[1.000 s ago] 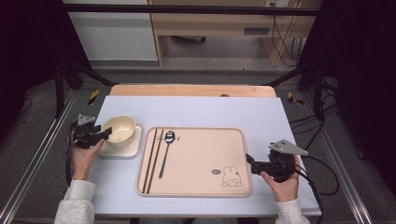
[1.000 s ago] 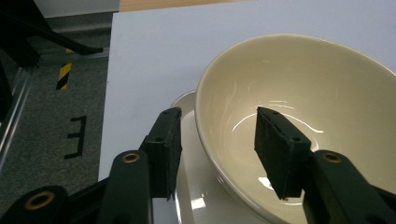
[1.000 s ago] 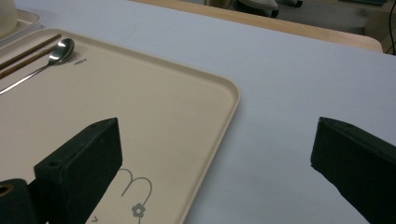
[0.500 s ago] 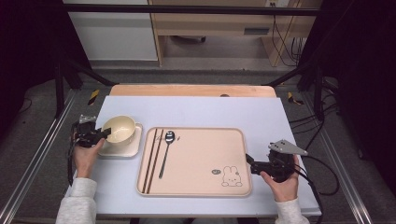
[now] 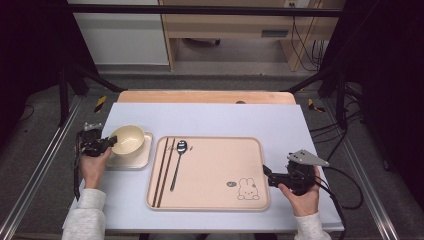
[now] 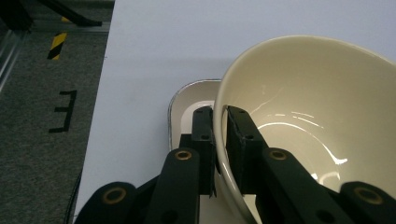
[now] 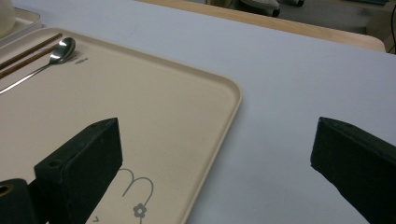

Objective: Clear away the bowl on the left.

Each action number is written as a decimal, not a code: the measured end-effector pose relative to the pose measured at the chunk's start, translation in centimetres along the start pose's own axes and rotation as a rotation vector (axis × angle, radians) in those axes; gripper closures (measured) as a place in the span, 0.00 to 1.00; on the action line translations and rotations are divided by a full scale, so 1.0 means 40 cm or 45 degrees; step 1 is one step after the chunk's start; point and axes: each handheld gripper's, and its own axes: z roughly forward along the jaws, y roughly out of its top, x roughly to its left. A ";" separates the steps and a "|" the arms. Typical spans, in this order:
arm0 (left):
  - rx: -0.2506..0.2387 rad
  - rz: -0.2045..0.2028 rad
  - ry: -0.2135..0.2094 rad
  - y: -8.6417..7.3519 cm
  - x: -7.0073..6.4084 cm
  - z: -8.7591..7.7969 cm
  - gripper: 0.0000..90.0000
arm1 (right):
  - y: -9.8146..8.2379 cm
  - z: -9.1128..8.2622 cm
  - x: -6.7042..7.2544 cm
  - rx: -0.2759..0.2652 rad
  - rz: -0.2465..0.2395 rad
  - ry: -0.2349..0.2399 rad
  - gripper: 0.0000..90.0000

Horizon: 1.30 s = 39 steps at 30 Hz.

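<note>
— While the left hand-held gripper (image 6: 219, 140) sat at the worktop's (image 5: 280, 120) left edge, what was between its jaws?
— The bowl's (image 6: 303, 116) near rim — one jaw inside, one outside. The jaws had just been closing and stood narrow, pinching that wall.
— And where was the bowl?
— On a small dish (image 5: 142, 157), left of the tray (image 5: 215, 200), tipped a little toward the gripper.
— The right hand-held gripper (image 5: 267, 175)?
— Wide apart, holding nothing. It hung just off the tray's right edge, near the rabbit drawing (image 5: 247, 190), jaws pointing toward the tray.
— Anything on the tray itself?
— A spoon (image 5: 178, 162) and chopsticks (image 5: 164, 170) lay side by side along its left part — well apart from both grippers. The rest of the tray was bare.
</note>
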 end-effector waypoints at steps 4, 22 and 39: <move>0.000 -0.014 -0.003 -0.001 -0.001 -0.003 0.91 | 0.000 0.000 0.000 -0.001 0.001 0.001 0.03; -0.070 0.026 0.023 -0.007 -0.028 -0.035 0.92 | 0.000 0.000 0.001 -0.002 0.003 0.001 0.03; -0.204 0.035 0.001 -0.016 -0.039 -0.107 0.92 | 0.000 -0.001 0.000 -0.005 0.000 -0.003 0.03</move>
